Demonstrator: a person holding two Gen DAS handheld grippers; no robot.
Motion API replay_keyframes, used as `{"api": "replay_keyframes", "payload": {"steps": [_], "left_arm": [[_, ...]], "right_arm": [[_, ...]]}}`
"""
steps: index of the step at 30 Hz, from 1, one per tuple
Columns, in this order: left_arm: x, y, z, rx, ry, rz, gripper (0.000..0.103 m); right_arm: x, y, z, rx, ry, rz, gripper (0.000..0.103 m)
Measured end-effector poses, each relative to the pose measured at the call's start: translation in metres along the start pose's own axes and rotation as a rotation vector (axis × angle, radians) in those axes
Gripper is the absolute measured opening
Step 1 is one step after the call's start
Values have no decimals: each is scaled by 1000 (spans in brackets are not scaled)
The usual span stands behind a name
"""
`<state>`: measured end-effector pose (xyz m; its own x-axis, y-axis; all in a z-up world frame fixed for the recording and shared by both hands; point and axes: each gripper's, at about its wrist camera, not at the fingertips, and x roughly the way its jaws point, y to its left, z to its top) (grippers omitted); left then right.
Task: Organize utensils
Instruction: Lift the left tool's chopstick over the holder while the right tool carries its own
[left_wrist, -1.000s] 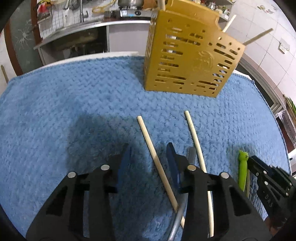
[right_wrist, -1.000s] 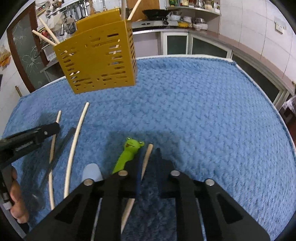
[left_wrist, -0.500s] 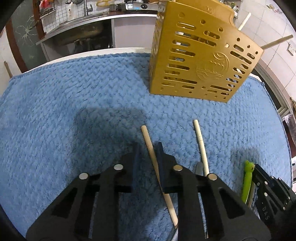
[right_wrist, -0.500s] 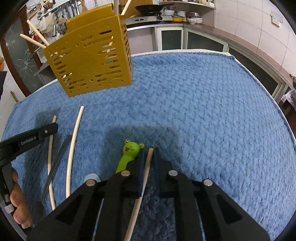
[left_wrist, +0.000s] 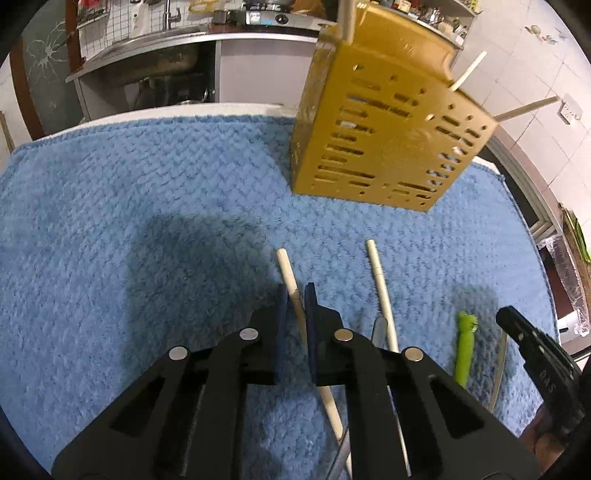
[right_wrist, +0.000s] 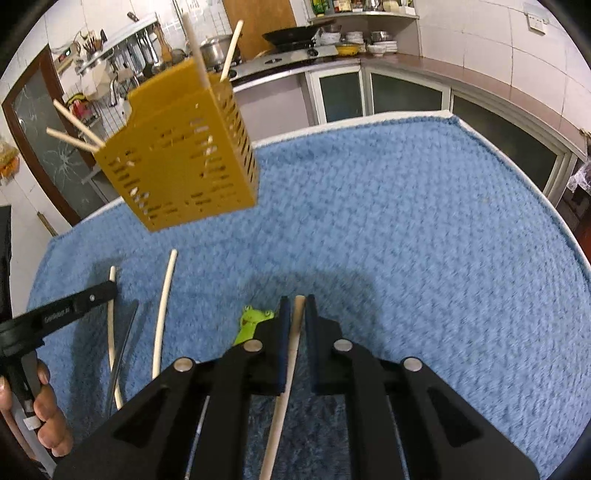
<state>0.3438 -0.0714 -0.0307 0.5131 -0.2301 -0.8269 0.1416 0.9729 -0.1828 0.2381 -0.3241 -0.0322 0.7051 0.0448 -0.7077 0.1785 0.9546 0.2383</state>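
Over a blue towel (left_wrist: 147, 206) spread on a kitchen table, 2 hand-held grippers are each pinching a pale wooden chopstick. The left gripper (left_wrist: 294, 295) is closing its jaws, narrowed almost to touching, on the left chopstick (left_wrist: 289, 273), whose rounded tip is poking out ahead of the pads while its far end is running back under the tool. The right gripper (right_wrist: 294, 308) is clamping the right chopstick (right_wrist: 298, 306) between nearly closed pads, the stick trailing down toward the bottom of the right wrist view.

A yellow slotted utensil holder (left_wrist: 384, 136) is standing on the towel well ahead of both grippers, with 4 chopsticks (right_wrist: 75, 133) already sticking out of its top. Between the 2 tools, a loose chopstick (left_wrist: 380, 288) is lying on the towel, with a dark metal utensil (right_wrist: 123, 343) just beside it. A green frog-headed utensil (right_wrist: 253, 325) is lying near the right gripper. A person's fingers (right_wrist: 48, 410) are wrapping the left tool's handle at the edge of the right wrist view.
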Motion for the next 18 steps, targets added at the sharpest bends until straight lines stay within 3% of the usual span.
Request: {"api": "replay_keyframes", "payload": {"steps": [8,18], "left_arm": [[-43,-9,2,46,-100,-16,7],[-104,-24,1,136,-307,5,5]], "right_arm": [[-28,-2,12,-19,-94,30,7],[-70,0,29,-45,-254,53,6]]}}
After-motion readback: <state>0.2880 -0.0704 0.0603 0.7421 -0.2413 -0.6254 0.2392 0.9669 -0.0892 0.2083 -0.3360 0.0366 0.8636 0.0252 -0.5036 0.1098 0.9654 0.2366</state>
